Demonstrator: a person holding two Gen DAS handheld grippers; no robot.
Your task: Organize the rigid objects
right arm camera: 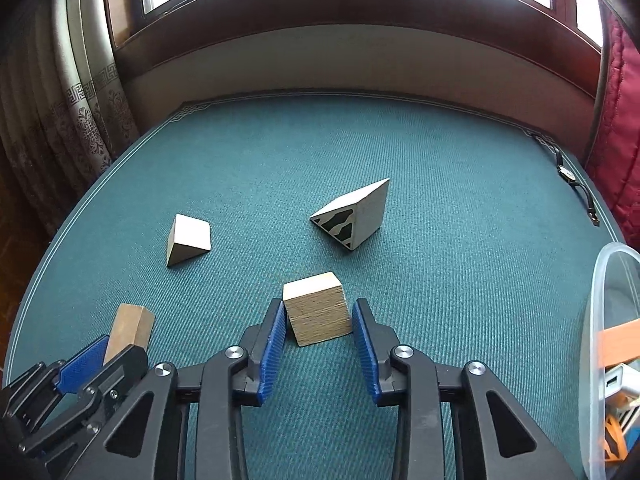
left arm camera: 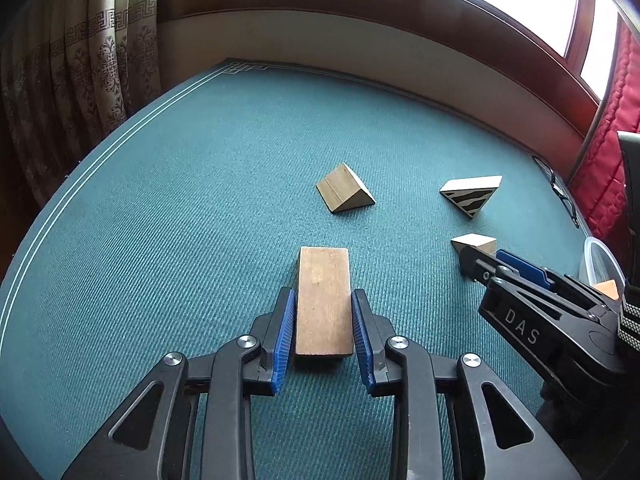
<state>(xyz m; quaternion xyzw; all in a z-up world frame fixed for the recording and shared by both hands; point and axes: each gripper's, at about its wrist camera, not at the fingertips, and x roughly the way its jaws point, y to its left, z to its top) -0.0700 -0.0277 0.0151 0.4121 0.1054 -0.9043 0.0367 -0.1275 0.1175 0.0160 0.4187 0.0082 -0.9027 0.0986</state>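
My left gripper (left arm camera: pixel 323 312) is open around a flat rectangular wooden block (left arm camera: pixel 323 300) that lies on the teal table; the blue pads stand just off its long sides. My right gripper (right arm camera: pixel 318 322) is open around a pale wooden cube (right arm camera: pixel 316 308), whose left edge is close to the left pad. The right gripper also shows in the left wrist view (left arm camera: pixel 484 264), and the left gripper shows in the right wrist view (right arm camera: pixel 100 350) at the rectangular block (right arm camera: pixel 130 330). A plain wooden wedge (left arm camera: pixel 345 193) (right arm camera: pixel 188 238) and a black-striped wedge (left arm camera: pixel 472 194) (right arm camera: pixel 354 214) lie farther out.
A clear plastic bin (right arm camera: pixel 608 360) with orange and other items stands at the right table edge. A wristwatch (right arm camera: pixel 576 186) lies at the far right. A curtain (left arm camera: pixel 80 80) hangs left, a window sill runs behind, and a red quilted cloth (left arm camera: pixel 612 160) is on the right.
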